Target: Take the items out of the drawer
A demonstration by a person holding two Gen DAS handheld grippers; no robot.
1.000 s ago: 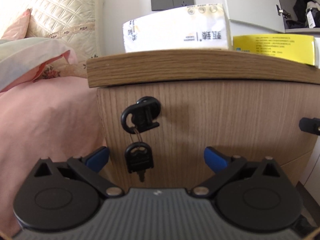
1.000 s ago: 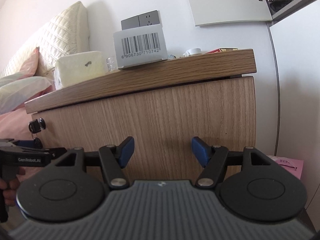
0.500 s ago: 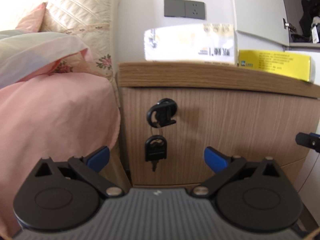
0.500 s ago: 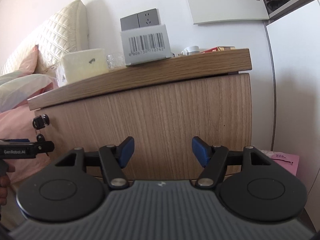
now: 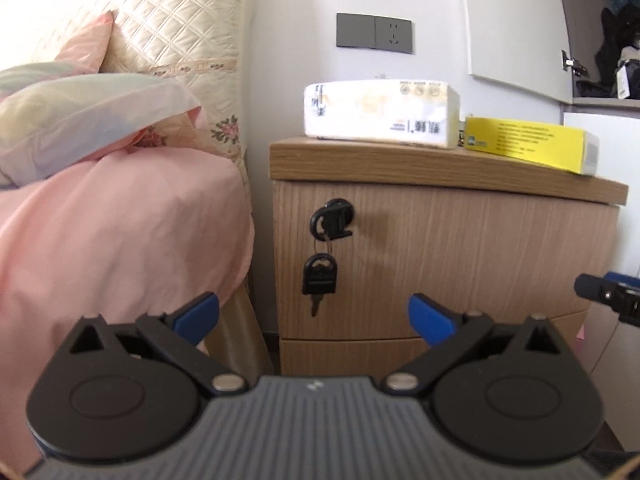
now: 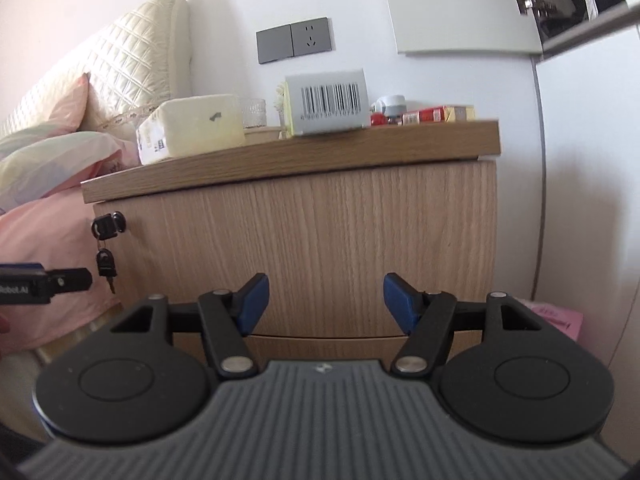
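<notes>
wall: white [image 5: 500, 20], grey switch and socket plate [image 5: 374, 36] above the nightstand
bed: left, pink sheet [image 5: 112, 232] hanging over the edge, pillow [image 5: 80, 120] on top
headboard: cream quilted [image 5: 180, 12], far left against the wall
nightstand: light wood grain [image 6: 332, 240], just beside the bed, thick top slab [image 6: 360, 148]
wardrobe: right, white door [image 6: 460, 4] ajar, dark clothes inside
floor: pink paper [image 6: 554, 316] lying right of the nightstand
light: bright daylight, soft shadows on the wall
</notes>
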